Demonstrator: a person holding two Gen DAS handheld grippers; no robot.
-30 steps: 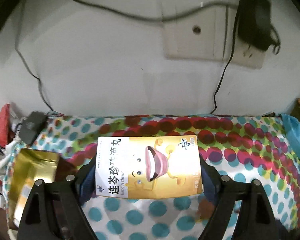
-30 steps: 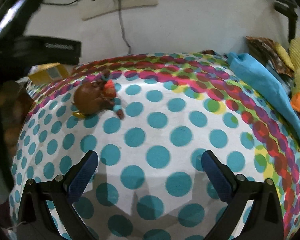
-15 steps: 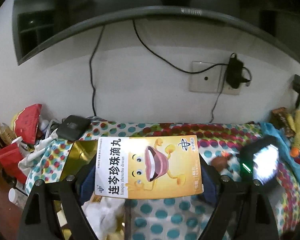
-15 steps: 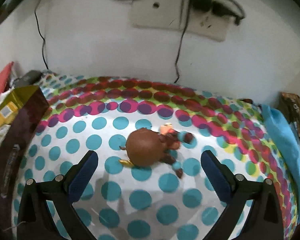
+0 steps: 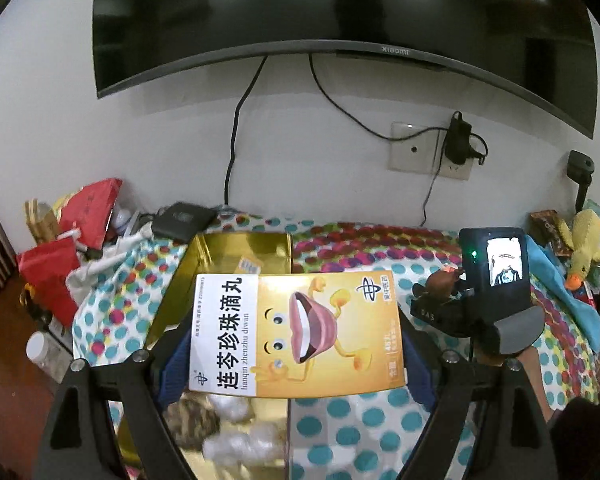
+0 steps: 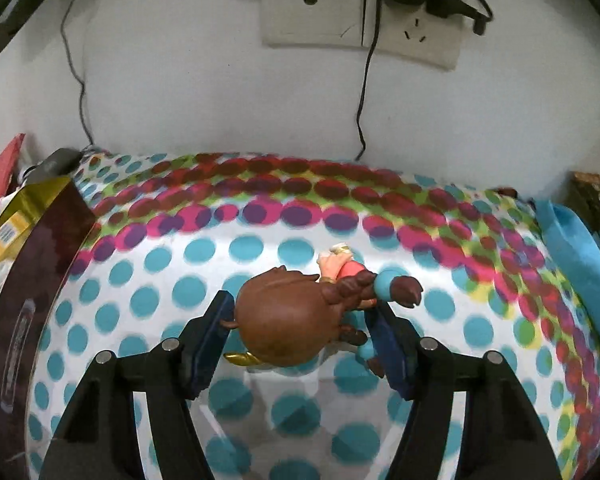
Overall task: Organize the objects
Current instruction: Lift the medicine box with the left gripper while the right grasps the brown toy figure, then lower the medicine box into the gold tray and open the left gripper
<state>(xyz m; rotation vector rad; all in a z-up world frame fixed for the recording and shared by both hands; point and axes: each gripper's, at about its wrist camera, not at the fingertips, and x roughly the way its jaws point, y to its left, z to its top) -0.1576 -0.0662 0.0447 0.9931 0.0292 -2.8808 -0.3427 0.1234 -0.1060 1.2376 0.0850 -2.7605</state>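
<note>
The left tongs (image 5: 296, 354) are clamped on one yellow medicine box (image 5: 296, 334), held above the open gold box (image 5: 236, 250) at the left of the dotted tabletop (image 6: 188, 280). It should be lowered level and released only once inside. The right tongs (image 6: 300, 338) straddle one brown figurine (image 6: 288, 326) lying on the tabletop; whether the pads actually grip it cannot be told. They would best close evenly around its round body.

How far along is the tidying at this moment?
Done: white wads already lie in the gold box. In hand: the left gripper holds the medicine carton above it; the right gripper's jaws flank the brown figurine on the dotted cloth. Left: stowing both.
</note>
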